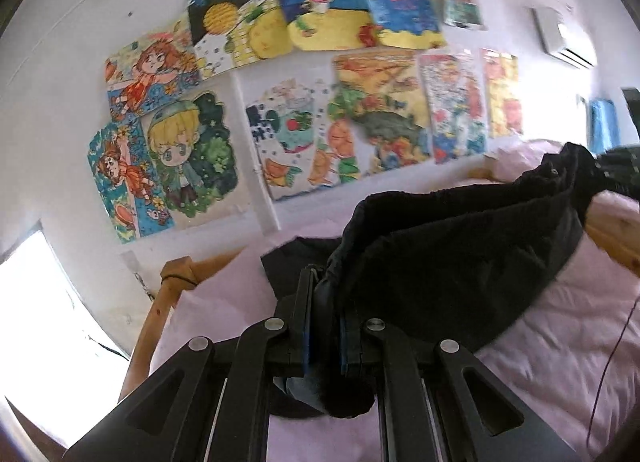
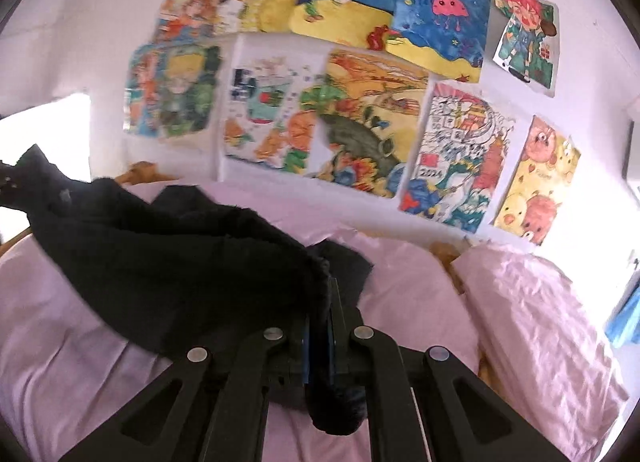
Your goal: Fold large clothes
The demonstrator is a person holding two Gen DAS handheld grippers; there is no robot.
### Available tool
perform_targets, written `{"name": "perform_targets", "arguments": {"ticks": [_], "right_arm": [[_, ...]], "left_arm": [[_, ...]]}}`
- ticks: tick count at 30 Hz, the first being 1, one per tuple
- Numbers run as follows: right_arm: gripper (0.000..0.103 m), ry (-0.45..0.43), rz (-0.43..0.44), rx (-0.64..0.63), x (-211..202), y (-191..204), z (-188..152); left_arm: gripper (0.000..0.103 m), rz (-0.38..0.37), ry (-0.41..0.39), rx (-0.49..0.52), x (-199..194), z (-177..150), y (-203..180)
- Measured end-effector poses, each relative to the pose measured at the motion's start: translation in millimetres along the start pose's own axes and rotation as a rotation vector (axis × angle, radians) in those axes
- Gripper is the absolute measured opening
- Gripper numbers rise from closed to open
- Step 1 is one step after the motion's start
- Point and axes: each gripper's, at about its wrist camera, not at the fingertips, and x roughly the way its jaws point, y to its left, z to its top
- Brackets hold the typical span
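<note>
A large black garment (image 1: pixel 460 254) hangs stretched between my two grippers above a bed with a pink sheet (image 1: pixel 560 342). My left gripper (image 1: pixel 324 286) is shut on one edge of the cloth; the fabric runs up to the right to the other gripper (image 1: pixel 616 174). In the right wrist view my right gripper (image 2: pixel 326 294) is shut on the garment (image 2: pixel 168 254), which runs off to the left toward the left gripper (image 2: pixel 12 182). A lower part of the garment (image 2: pixel 344 262) lies on the sheet (image 2: pixel 400 302) beyond the fingers.
The bed has a wooden frame (image 1: pixel 160 302). A pink pillow (image 2: pixel 540 322) lies at the right. The wall behind holds several colourful drawings (image 1: pixel 320 82). An air conditioner (image 1: pixel 560 38) is high on the right. A bright window (image 1: pixel 32 322) is at the left.
</note>
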Motion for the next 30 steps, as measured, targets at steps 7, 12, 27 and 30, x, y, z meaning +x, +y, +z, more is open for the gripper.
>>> {"name": "perform_targets", "arguments": {"ticks": [7,12,27,30], "right_arm": [[0.006,-0.107,-0.051,0.085,58.1,-19.9,24.2],[0.006,-0.145,-0.078,0.108,102.1,-27.8,28.8],[0.007,-0.087,-0.093,0.111,210.7,-31.6,26.3],[0.007,-0.066,-0.089,0.109,230.5,-31.3,22.1]], "left_arm": [[0.008,0.088,-0.016,-0.013,58.9,33.3,18.1],[0.008,0.114,-0.006,-0.025,100.4,48.0,22.1],[0.008,0.162,0.089,-0.053,210.2,42.5,36.7],[0.008,0.171,0.107,-0.042,225.9,37.1,35.8]]}}
